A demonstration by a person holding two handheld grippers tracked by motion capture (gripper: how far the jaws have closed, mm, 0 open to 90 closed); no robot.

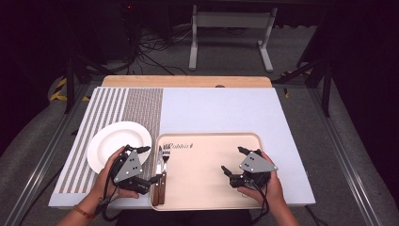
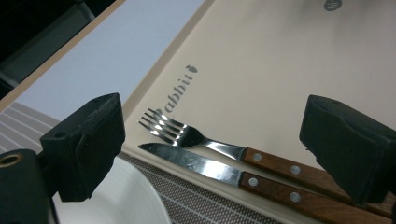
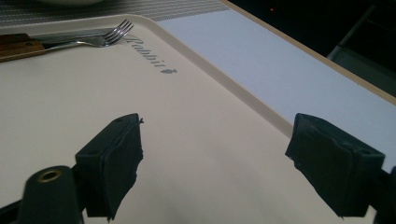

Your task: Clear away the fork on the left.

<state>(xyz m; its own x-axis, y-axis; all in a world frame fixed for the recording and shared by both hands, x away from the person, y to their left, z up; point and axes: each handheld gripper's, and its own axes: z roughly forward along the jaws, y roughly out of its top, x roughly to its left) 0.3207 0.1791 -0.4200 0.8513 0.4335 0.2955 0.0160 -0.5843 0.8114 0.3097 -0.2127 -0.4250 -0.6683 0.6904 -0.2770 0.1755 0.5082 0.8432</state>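
Left tool (image 1: 149, 164) spread, pinching nothing; sits over mat (image 1: 141, 108) between plate (image 1: 113, 141) and tray (image 1: 211, 188) edge.
Fork (image 2: 196, 137), knife (image 2: 201, 165) side by side, touching, at tray's left rim, handles toward person; probably staged for transfer to place setting.
Right tool (image 1: 234, 163) spread, empty, over bare tray.
No obstacle; raised tray rim just beside knife could hinder pinch.

Plate (image 1: 115, 141): white. Tray (image 1: 207, 200): beige, grey lettering. Placemat (image 1: 136, 106): grey-white stripes. Fork (image 2: 205, 140), knife (image 2: 224, 171): silver, brown wooden handles.
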